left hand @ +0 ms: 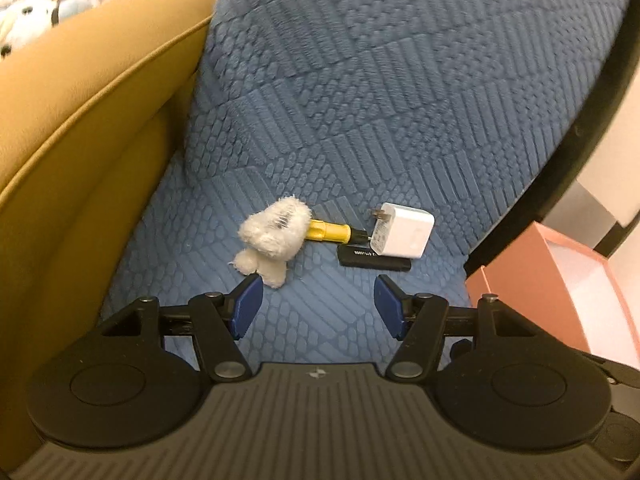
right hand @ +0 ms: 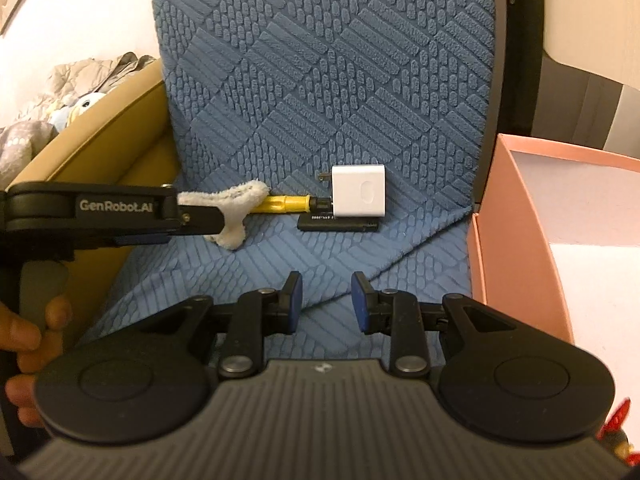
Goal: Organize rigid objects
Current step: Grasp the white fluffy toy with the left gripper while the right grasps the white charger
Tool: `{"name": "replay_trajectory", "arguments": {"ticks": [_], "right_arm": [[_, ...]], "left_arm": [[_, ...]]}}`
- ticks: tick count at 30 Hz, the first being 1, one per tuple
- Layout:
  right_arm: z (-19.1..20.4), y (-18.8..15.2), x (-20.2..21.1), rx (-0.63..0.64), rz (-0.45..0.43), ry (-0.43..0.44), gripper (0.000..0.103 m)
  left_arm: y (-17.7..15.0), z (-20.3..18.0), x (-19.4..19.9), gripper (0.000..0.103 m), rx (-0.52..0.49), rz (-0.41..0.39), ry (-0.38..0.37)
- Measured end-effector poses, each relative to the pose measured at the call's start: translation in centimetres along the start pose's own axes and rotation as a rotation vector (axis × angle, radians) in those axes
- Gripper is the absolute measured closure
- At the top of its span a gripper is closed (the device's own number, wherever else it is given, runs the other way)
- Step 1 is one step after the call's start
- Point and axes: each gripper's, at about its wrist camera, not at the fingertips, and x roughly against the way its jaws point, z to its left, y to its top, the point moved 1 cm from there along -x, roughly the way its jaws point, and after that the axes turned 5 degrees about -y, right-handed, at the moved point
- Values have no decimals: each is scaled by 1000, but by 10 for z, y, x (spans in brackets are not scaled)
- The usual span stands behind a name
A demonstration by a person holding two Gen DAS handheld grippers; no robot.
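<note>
Left wrist view: the left gripper (left hand: pixel 316 300) is seen with its jaws spread wide and nothing between them, held low over the blue textured cover (left hand: pixel 360 100). A small cluster of 4 items lies just ahead. A white plush toy (left hand: pixel 274 236) sits ahead and slightly left, almost touching the left fingertip (left hand: pixel 250 300). A yellow tool (left hand: pixel 330 232) runs crosswise from under the plush toward a white charger (left hand: pixel 402 232), which rests partly on a black stick-shaped device (left hand: pixel 374 260). The long axes of the yellow tool and the black device both lie across the line of the fingers. A pink box (left hand: pixel 520 280) stands to the right, off the cover's edge.

Right wrist view: the right gripper (right hand: pixel 326 304) is held level, jaws moderately parted and empty, farther back from the cluster. The white charger (right hand: pixel 360 192) lies straight ahead, the black stick-shaped device (right hand: pixel 340 224) beneath its near edge, the pink box (right hand: pixel 512 220) close on the right. The left gripper is seen side-on at the plush toy (right hand: pixel 236 216), so it is judged nearer to the cluster, while the right is better aligned with the charger and nearer the box.
</note>
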Motion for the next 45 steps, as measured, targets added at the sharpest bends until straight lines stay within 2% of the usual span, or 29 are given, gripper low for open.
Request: {"name": "replay_trajectory", "arguments": {"ticks": [9, 17, 19, 24, 26, 28, 29, 30, 41, 45], "right_arm": [[3, 27, -32, 16, 5, 32, 72], [1, 49, -66, 50, 22, 44, 72], [1, 53, -74, 64, 19, 31, 62], [0, 64, -97, 92, 10, -20, 44], [-1, 67, -108, 96, 13, -47, 40], [-2, 69, -118, 90, 27, -55, 36], [-3, 69, -124, 85, 37, -55, 35], [-3, 70, -129, 83, 46, -56, 35], [-3, 75, -170, 94, 59, -44, 36], [-1, 80, -183, 88, 63, -43, 45]], "left_arm": [[18, 9, -23, 36, 5, 23, 4], [34, 25, -43, 36, 70, 41, -12], [36, 27, -48, 36, 73, 47, -4], [37, 25, -53, 36, 39, 51, 32], [36, 26, -54, 36, 37, 58, 47], [35, 27, -56, 31, 30, 68, 62], [34, 28, -57, 27, 27, 72, 74], [33, 27, -58, 26, 24, 76, 86], [35, 23, -82, 27, -41, 109, 113], [36, 23, -88, 29, -49, 112, 114]]}}
